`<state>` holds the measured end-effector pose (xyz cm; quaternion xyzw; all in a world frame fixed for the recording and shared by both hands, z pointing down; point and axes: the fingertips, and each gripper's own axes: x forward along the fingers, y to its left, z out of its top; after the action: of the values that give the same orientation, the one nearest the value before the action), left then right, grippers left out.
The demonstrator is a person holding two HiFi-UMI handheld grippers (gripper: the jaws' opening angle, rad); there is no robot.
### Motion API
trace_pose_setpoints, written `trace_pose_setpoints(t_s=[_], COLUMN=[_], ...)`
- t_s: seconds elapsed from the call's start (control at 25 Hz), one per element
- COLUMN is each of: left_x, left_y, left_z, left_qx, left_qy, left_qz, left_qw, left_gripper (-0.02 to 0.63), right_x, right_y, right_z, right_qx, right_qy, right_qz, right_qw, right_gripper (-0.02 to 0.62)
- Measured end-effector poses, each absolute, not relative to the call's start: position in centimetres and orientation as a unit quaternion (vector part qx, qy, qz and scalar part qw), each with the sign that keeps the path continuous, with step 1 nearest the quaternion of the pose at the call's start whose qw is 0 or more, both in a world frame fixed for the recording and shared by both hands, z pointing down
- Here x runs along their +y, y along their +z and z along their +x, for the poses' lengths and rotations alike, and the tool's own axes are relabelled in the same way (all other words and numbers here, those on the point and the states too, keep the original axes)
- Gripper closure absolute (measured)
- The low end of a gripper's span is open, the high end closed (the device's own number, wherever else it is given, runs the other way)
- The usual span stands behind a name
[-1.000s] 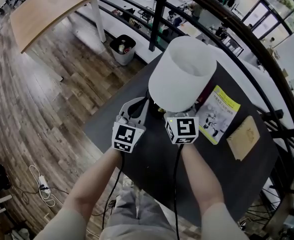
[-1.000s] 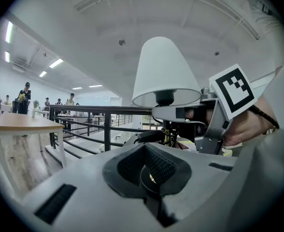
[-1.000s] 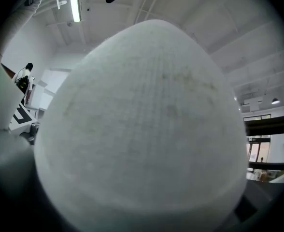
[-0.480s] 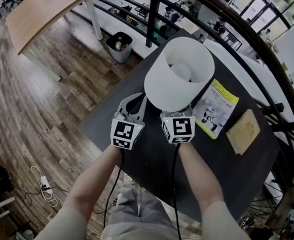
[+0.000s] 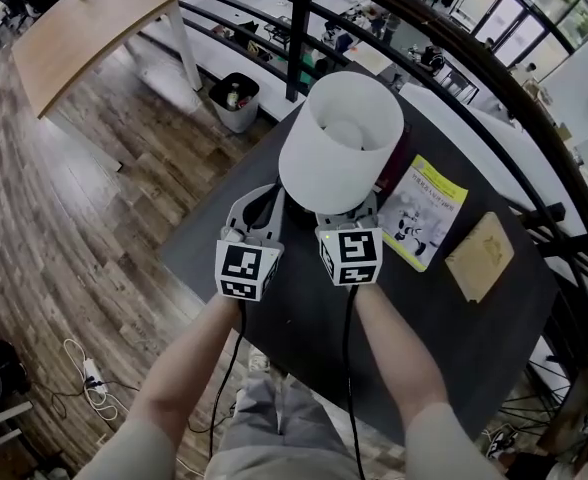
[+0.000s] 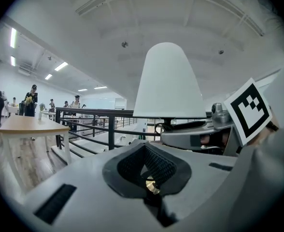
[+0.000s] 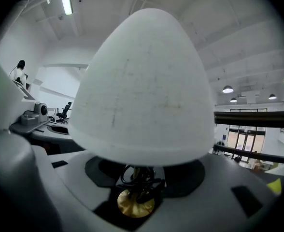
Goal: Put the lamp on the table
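Observation:
The lamp has a wide white shade (image 5: 341, 143) and stands upright on the dark table (image 5: 304, 318) near its far left part. My right gripper (image 5: 346, 220) reaches under the shade from the near side. In the right gripper view its jaws are opening either side of the brass base (image 7: 134, 202) and a coiled black cord (image 7: 141, 175), below the shade (image 7: 142, 91). My left gripper (image 5: 257, 196) sits just left of the lamp, shut and empty. In the left gripper view the shade (image 6: 168, 83) is ahead and to the right.
A yellow booklet (image 5: 424, 213) and a tan block (image 5: 482, 256) lie on the table to the right of the lamp. A black railing (image 5: 296, 28) runs behind the table. Beyond it stand a bin (image 5: 233, 98) and a wooden table (image 5: 84, 23). Cables (image 5: 84, 373) lie on the floor.
The lamp and both grippers have shifted slightly left and away in the head view. The shade now shows more squarely from above.

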<state>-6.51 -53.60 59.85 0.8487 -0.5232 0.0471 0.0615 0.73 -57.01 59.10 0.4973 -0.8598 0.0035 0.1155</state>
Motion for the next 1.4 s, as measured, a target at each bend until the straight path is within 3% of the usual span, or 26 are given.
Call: trace_pose_setpoints(t_s=[0.52,0.84,1.0,1.4], left_x=[-48.9,-44.7,-42.4,-35.1], left_y=[56.8,50.2,44.6,33.2], left_z=[-6.8,-7.8,-7.4,-7.0], left_qx=[-0.536,-0.543,-0.533,-0.515], left_qy=[0.071,0.078,0.063,0.004], left_qz=[0.839,0.83,0.841,0.857], left_qw=[0.067,0.096,0.071,0.039], left_gripper=[0.603,0.603,0.603,0.603], right_x=[-50.6,-44.5,-41.1,-31.2], right_y=[57.8,47.7,41.9,29.9], right_z=[6.6,9.8,10.9,11.0], right_qx=[-0.83,-0.828,-0.837,-0.863], right_qy=[0.052,0.033,0.012,-0.035], right_qz=[0.54,0.555,0.545,0.504], right_qw=[0.13,0.08,0.052,-0.006], right_gripper=[0.39,0.413,0.478,0.506])
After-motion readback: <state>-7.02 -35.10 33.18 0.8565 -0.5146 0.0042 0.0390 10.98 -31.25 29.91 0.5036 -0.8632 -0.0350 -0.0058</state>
